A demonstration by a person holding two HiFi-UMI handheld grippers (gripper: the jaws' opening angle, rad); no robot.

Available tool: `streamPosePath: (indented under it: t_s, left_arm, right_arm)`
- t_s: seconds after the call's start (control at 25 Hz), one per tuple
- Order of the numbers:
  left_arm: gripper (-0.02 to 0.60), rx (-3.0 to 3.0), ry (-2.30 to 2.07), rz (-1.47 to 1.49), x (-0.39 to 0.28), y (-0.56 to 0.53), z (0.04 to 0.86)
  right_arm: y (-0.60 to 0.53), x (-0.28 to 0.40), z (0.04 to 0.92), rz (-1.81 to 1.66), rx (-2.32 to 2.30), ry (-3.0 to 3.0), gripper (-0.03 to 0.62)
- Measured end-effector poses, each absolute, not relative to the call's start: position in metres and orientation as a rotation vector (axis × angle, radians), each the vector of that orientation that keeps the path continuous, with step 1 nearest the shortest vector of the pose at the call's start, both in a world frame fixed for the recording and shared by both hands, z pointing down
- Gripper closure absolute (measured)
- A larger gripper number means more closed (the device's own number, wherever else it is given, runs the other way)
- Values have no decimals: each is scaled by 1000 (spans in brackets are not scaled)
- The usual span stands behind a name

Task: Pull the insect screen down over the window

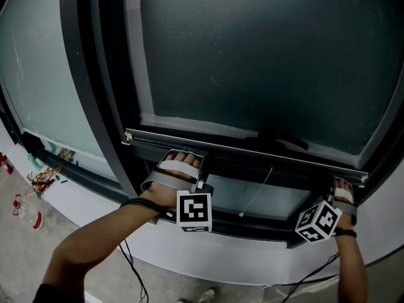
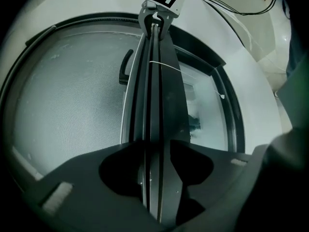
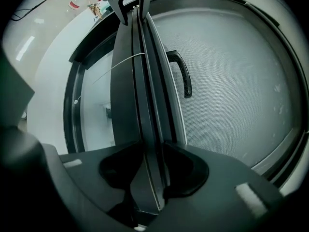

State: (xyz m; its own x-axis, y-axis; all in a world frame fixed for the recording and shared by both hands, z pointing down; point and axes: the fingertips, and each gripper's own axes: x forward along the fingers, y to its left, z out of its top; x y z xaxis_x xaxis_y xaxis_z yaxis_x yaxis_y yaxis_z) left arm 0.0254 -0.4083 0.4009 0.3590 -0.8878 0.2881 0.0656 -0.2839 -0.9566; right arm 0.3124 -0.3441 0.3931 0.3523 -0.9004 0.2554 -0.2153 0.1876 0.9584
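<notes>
With left gripper [image 2: 153,146] spread wide round the insect screen's [image 1: 265,55] bottom bar [image 1: 252,147] and right gripper [image 3: 152,146] half open round it too, pinches nothing tight. Sits just short of the bottom frame [image 1: 252,226]. Could spring back up, or jam crooked if tugged unevenly.

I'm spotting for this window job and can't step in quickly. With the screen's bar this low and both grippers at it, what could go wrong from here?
1. The left gripper and right gripper straddle the bottom bar; the left's jaws look loose, so the insect screen, if sprung, might roll back up.
2. The pull cord dangles in the gap above the lower frame and may get pinched beneath the bar.
</notes>
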Motion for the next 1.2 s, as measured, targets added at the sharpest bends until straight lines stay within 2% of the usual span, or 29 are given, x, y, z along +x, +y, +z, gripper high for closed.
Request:
streamPosePath:
  t_s: [0.52,0.72,0.8,0.96,1.08,1.2]
  left_arm:
    - [397,-1595,853,-1124,29,-403,392]
    - [470,-1711,894,-1051,41,-382,383]
    - [493,-1754,895,-1007,47,-370,379]
    - [531,-1879,915,-924,47,-339,371]
    - [561,-1986,944,-883,40,-314,367]
    - [561,-2088,962,-869,32,-292,370]
  right_arm:
    - [-339,299,387,-682,1319,-1226,451]
    - [-332,294,381,-642,1395,-1294,448]
    - [-327,286,378,-626,1430,-1333,471]
    - [-309,257,374,-548,1500,-1448,474]
    - [-290,229,368,-482,1562,-1559,510]
    - [-268,198,364,-449,1611,-1654,551]
